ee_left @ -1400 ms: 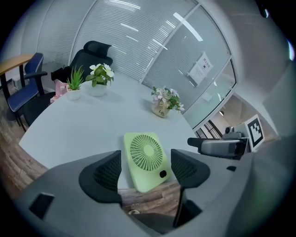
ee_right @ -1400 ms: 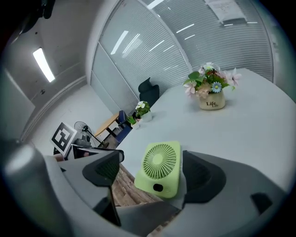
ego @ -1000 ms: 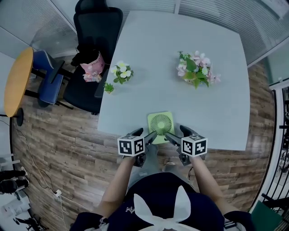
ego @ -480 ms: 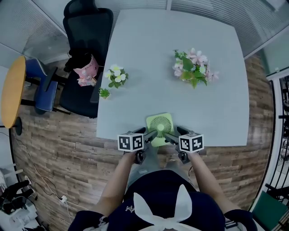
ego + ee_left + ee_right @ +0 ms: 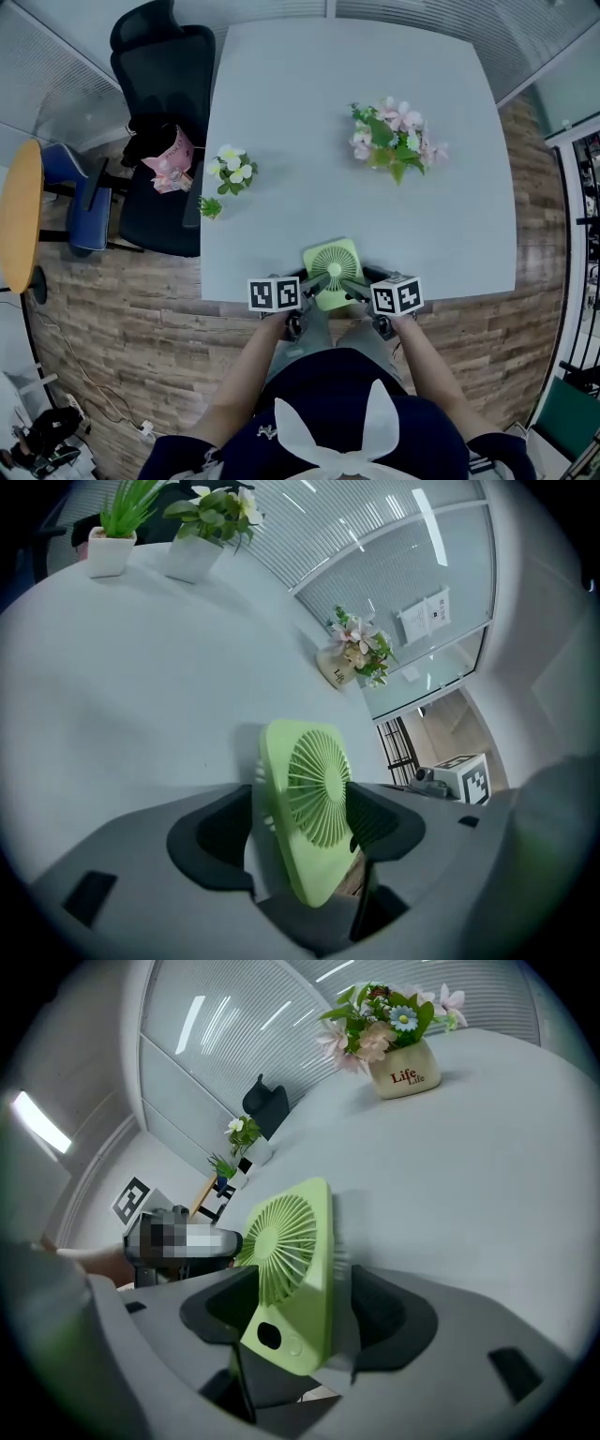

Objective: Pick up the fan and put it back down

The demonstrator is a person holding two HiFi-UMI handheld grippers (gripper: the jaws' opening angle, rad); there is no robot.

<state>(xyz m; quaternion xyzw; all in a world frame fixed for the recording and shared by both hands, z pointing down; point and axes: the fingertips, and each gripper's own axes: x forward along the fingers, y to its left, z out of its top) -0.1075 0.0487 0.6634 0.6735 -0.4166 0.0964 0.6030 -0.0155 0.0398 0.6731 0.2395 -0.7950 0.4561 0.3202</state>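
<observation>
Two grippers meet at the table's (image 5: 309, 94) near edge, and one green fan (image 5: 334, 267) stands between them right at that edge. The left gripper (image 5: 315, 281) straddles the fan's left side with its jaws part-way apart, a gap showing beside one pad. The right gripper (image 5: 353, 285) straddles the right side; its jaws have just been closing, with the fan between them and a gap at the front pad. Beyond lies bare tabletop. There are three pots: a plant (image 5: 210, 206) and white flowers (image 5: 230, 171) at the left edge, and a bouquet (image 5: 389, 141) right of centre. On the floor to the left are two chairs, black (image 5: 159, 84) and blue (image 5: 70, 187), and one round table (image 5: 19, 220)
</observation>
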